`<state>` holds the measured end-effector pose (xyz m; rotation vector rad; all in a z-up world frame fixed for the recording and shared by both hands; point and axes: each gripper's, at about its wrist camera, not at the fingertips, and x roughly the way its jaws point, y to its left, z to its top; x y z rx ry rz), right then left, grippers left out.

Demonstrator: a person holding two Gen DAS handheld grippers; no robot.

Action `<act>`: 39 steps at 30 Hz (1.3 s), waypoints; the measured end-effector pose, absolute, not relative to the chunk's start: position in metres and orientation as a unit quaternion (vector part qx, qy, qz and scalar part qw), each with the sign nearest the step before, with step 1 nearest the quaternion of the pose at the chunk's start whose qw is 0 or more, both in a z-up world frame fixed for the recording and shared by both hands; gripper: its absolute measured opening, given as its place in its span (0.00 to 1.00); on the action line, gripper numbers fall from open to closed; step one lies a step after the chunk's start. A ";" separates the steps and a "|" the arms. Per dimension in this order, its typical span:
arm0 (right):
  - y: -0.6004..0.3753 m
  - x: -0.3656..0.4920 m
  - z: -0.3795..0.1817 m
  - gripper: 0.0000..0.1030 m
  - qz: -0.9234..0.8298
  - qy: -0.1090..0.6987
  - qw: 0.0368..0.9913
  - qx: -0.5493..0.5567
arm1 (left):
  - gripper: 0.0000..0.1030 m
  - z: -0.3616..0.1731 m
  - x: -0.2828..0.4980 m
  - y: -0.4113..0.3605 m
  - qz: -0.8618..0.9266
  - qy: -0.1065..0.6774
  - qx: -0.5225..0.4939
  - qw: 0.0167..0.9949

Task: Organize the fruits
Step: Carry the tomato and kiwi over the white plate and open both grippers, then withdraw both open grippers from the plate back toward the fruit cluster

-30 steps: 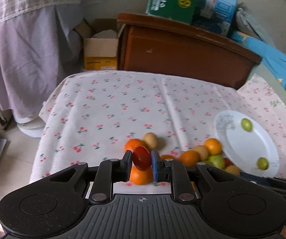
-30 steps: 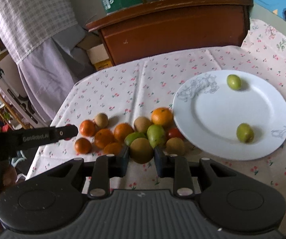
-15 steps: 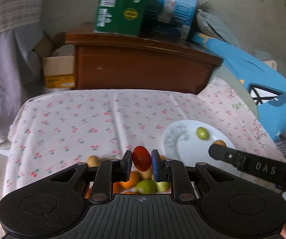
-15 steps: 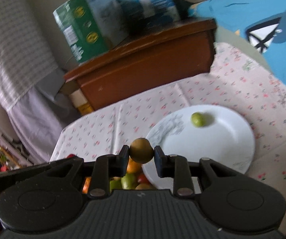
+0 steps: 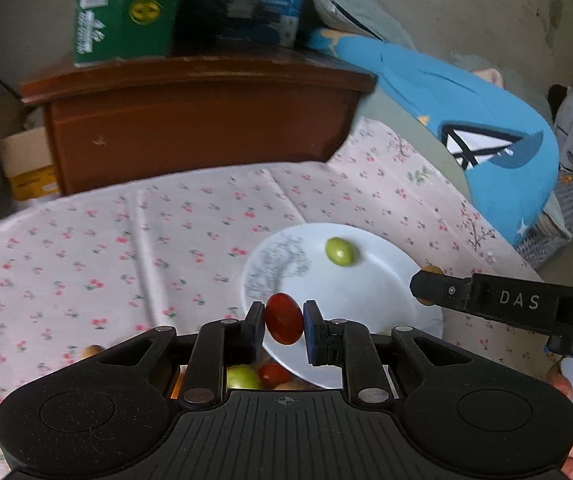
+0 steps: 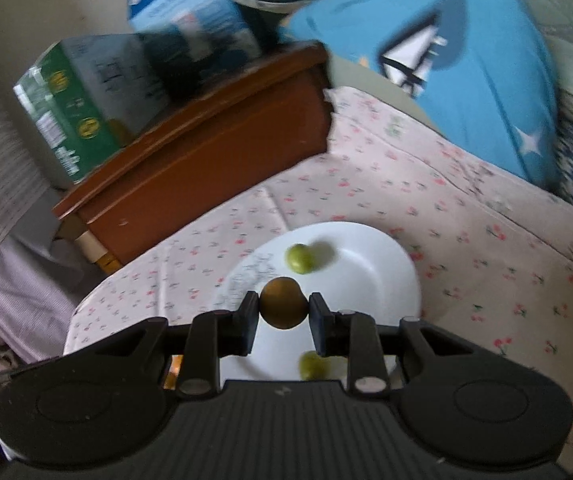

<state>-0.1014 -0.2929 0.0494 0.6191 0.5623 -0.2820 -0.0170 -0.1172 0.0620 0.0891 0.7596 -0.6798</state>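
left gripper [image 5: 284, 322]: closed on small red oval fruit [image 5: 284, 319], held above near rim of round white plate [image 5: 382, 280] | right gripper [image 6: 282, 312]: closed on brown round fruit [image 6: 283, 303], held over plate | risk: released fruits may be rolled off the shallow plate, against green fruit [image 6: 300, 258].
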 end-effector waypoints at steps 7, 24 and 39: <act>-0.306 -0.105 0.033 0.26 -0.173 0.289 0.883 0.327 | 0.17 0.040 -0.013 -0.139 -0.335 0.386 0.044 0.859; -0.311 -0.102 0.012 0.29 -0.188 0.316 0.858 0.357 | 0.20 0.019 -0.009 -0.157 -0.348 0.403 0.044 0.845; -0.315 -0.106 0.020 0.29 -0.175 0.290 0.863 0.374 | 0.68 0.053 -0.008 -0.134 -0.295 0.387 0.048 0.872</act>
